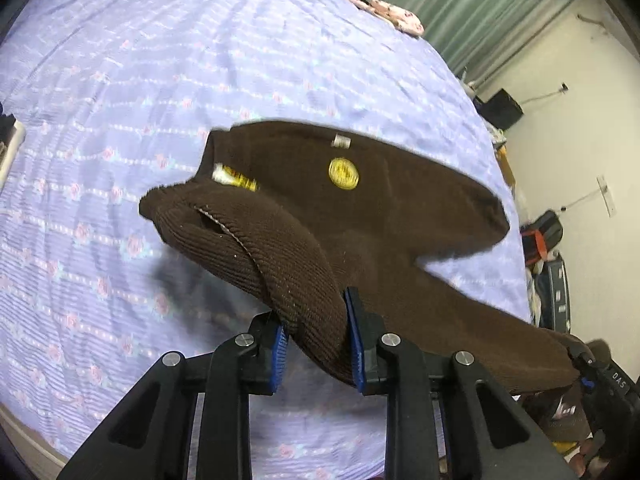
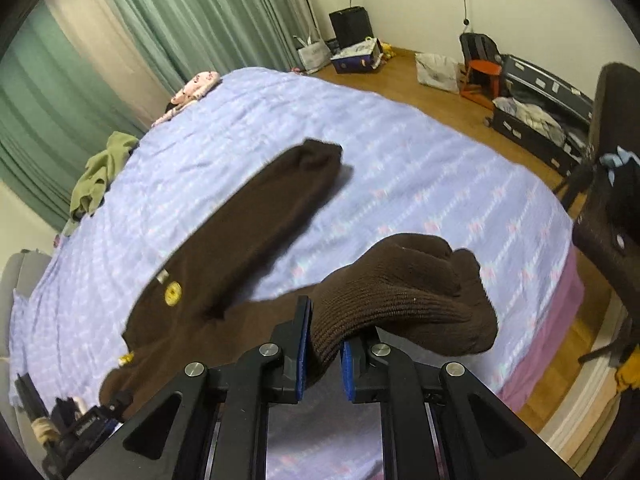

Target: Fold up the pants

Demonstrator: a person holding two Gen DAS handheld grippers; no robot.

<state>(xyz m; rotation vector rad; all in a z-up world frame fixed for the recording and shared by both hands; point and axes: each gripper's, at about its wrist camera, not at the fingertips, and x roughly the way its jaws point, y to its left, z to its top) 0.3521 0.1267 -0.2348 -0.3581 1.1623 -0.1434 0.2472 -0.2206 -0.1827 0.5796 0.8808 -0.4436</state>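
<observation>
- Dark brown ribbed corduroy pants (image 1: 400, 216) hang stretched between both grippers above the lilac flower-patterned bed (image 1: 160, 80), the free leg trailing toward upper centre of the right wrist view.
- Left gripper (image 1: 316, 344): closed on the bunched waistband, lower centre.
- Right gripper (image 2: 324, 344): clamped on a leg cuff, lower centre.
- Round yellow tag (image 1: 343, 174): writing unreadable; "DAS" shows at lower right.
</observation>
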